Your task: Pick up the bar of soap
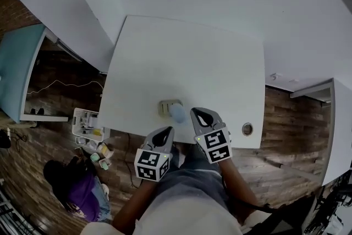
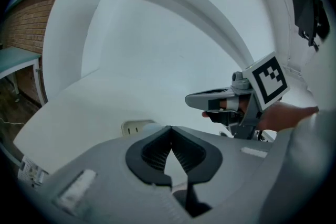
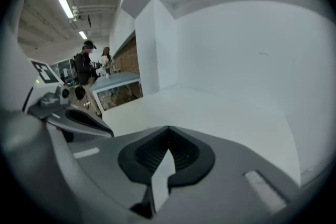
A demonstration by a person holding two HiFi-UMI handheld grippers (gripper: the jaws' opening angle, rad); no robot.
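The right gripper (image 1: 199,114), closed and empty like the left gripper (image 1: 164,133), should open wide before going in, I'd say, then straddle the soap (image 1: 177,113) squarely and squeeze gently, as it may slip. The soap sits in a dish (image 1: 165,105) near the table's (image 1: 181,58) front edge, just beside the right gripper's tip.

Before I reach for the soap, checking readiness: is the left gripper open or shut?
Shut. The left gripper has its two jaws meeting at the tips, nothing between them.
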